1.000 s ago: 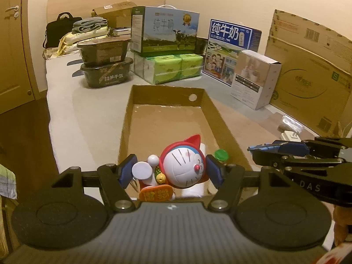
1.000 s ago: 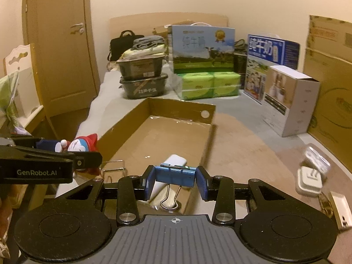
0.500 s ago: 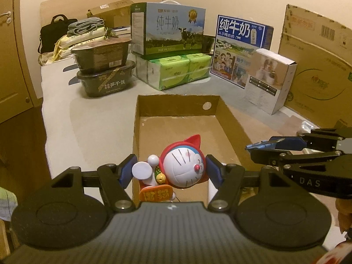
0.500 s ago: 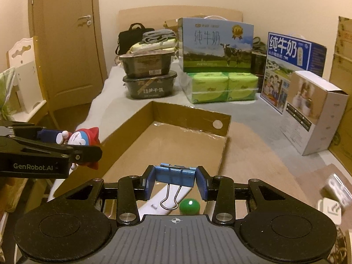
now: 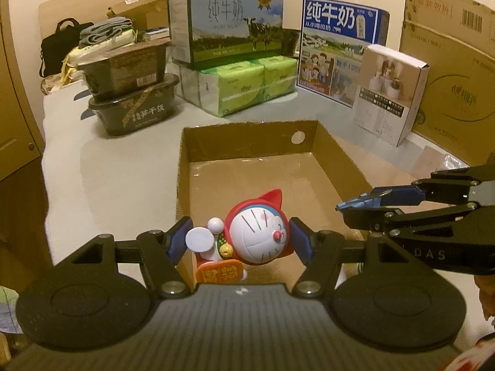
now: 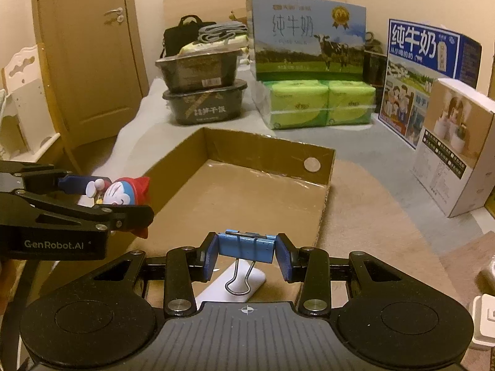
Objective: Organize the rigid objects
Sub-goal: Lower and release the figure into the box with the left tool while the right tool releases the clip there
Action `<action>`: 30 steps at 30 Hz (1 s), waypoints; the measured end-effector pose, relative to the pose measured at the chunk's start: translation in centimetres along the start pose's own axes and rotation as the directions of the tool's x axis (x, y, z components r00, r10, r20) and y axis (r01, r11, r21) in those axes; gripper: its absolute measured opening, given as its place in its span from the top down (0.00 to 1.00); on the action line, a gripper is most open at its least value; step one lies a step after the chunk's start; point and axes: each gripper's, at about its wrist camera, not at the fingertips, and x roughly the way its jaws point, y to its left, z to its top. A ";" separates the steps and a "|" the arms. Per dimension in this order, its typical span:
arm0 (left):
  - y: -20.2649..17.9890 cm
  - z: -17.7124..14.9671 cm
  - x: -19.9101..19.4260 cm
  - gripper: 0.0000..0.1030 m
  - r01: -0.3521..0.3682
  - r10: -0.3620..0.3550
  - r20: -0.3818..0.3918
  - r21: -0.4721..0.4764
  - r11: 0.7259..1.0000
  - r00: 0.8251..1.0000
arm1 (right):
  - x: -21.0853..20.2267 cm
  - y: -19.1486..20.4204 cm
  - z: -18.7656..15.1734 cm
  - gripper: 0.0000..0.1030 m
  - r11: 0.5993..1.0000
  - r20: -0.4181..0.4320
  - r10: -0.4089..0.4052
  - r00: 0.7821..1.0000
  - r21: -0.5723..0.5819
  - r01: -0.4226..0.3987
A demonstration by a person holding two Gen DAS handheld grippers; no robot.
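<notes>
Left wrist view: left tongs [image 5: 239,242] clamp the cat toy [image 5: 256,236] above the cardboard box [image 5: 247,142], near end. Right tongs [image 6: 246,255] pinch a blue binder clip [image 6: 246,245] over the same end. Risk: tongs crowd close, could collide; toy may tip when dropped.

The toy [image 5: 258,236] is glossy, smooth plastic. The clip [image 6: 246,247] has a painted blue metal body and bare wire handles. The box [image 5: 247,142] is matt brown cardboard, with shiny tape on its floor. The fingers [image 5: 178,241] have matt blue pads.
</notes>
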 end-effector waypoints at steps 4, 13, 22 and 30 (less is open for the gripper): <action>-0.3 -0.1 0.9 0.37 -0.004 0.004 -0.008 0.008 1.000 1.000 | 0.9 -0.7 -0.1 0.61 1.000 -0.010 -0.004 1.000 0.008 0.005; 0.0 0.4 0.2 0.35 -0.020 0.020 0.030 0.006 1.000 0.999 | 1.6 -1.6 -0.2 0.61 1.000 -0.016 -0.001 1.000 0.017 0.002; 0.3 0.1 -0.5 0.35 -0.022 0.022 0.029 -0.010 1.000 0.999 | 1.8 -1.3 0.1 0.61 1.000 -0.017 0.001 1.000 0.020 -0.001; 1.0 -0.4 -0.7 0.35 -0.024 0.025 0.021 -0.046 0.999 0.999 | 2.2 -1.2 0.5 0.61 1.000 -0.006 0.014 1.000 0.024 -0.014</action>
